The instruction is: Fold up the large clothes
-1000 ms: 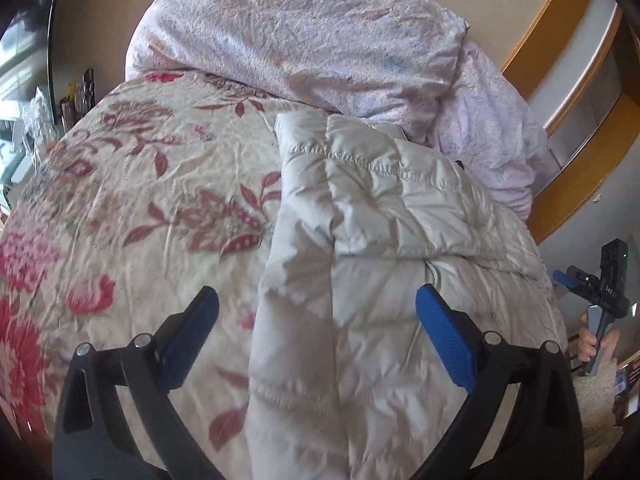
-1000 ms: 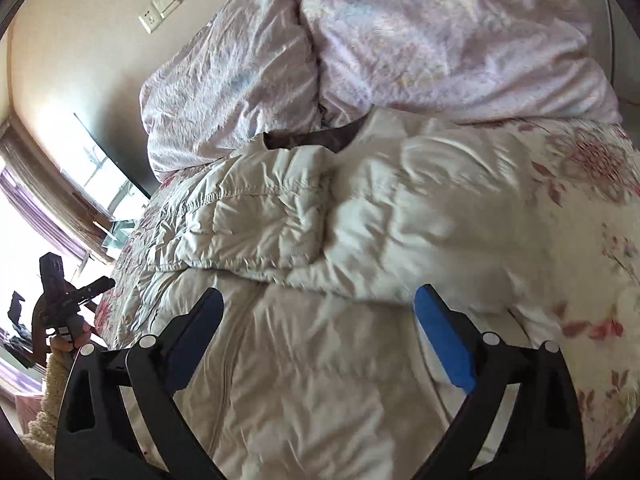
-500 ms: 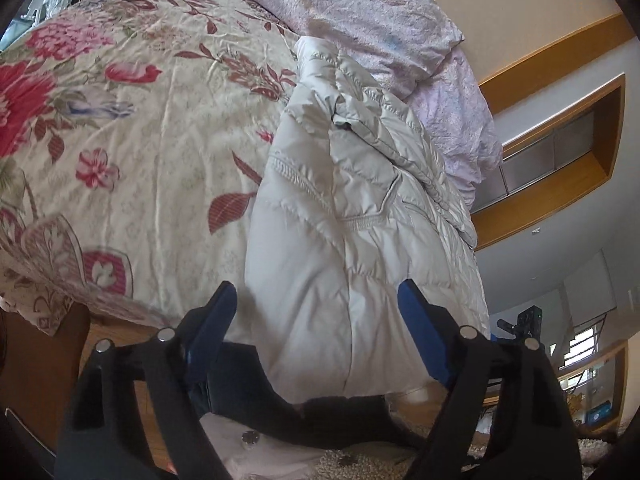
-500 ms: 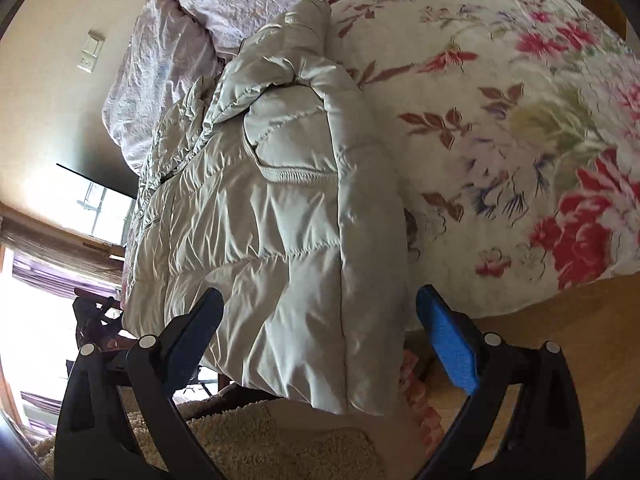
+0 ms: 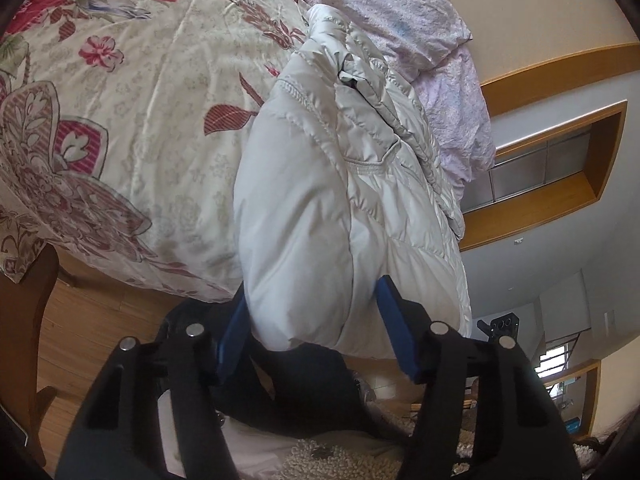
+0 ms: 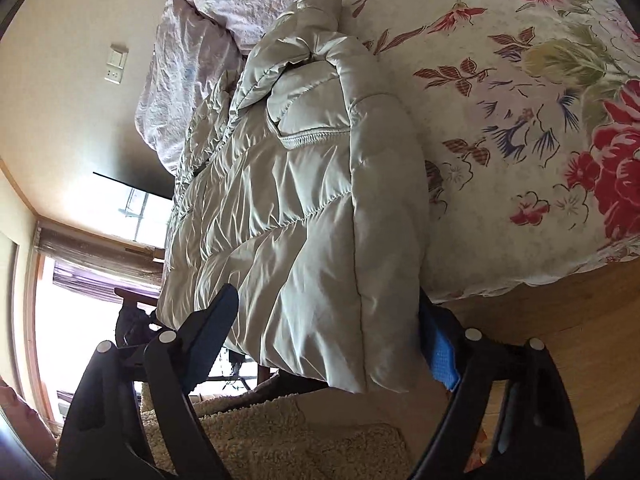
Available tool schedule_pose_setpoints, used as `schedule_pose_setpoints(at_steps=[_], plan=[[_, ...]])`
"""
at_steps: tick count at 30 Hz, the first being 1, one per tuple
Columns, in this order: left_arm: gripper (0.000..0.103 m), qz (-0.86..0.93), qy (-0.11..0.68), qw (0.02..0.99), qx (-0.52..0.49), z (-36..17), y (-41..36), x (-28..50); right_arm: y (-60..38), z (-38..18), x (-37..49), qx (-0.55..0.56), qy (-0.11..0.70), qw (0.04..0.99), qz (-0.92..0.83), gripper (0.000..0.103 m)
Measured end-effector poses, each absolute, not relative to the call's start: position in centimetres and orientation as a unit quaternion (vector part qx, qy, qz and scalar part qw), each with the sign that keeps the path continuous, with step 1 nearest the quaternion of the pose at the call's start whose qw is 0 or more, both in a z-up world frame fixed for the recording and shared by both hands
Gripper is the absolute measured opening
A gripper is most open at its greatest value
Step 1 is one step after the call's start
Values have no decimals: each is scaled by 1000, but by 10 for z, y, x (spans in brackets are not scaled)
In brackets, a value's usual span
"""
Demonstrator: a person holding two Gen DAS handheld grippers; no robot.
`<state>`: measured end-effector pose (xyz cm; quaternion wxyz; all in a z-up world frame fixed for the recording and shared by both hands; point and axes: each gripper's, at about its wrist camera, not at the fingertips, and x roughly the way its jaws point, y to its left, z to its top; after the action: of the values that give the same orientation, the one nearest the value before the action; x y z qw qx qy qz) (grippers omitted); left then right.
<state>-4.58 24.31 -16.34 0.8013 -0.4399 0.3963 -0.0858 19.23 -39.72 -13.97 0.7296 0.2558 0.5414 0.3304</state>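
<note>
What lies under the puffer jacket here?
The puffer jacket rests on the floral bedspread, its hem overhanging the bed edge between both claws. Bedspread beneath it is hidden.

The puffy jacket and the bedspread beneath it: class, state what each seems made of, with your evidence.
Puffy jacket: likely smooth synthetic shell with padded filling; it has a slight sheen and stitched quilted channels. Bedspread: looks like matte woven cotton with a printed floral pattern, finely creased.

- Your left gripper (image 5: 316, 320) has the jacket (image 5: 320, 200) hem filling its jaws.
- Bare quilt (image 5: 140, 120) lies open beside the jacket.
- Pillows (image 6: 208, 52) block the far end.
</note>
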Motion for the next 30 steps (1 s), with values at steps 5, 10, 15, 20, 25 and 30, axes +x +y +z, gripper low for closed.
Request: schedule_pose_setpoints(at_steps=[5,10,15,20,25,30], plan=[[51,-92,396,783,-470,-178,243,-42,-394,-141,189,249,537,731,339,83],[28,-89,385,798,-454,-165,237,-45,-383,-138,186,234,542,732,340,42],[19,-88,357,824,-431,-131,234,-47,-380,-112,185,230,503,757,348,22],[18,-89,301,859,-405,-84,234,-39,-367,-68,182,197,427,813,344,20],[18,-76,244,888,-381,-40,240,-14,-351,-20,193,172,330,872,319,19],[18,-55,203,912,-352,9,250,33,-330,26,227,167,243,915,276,19]])
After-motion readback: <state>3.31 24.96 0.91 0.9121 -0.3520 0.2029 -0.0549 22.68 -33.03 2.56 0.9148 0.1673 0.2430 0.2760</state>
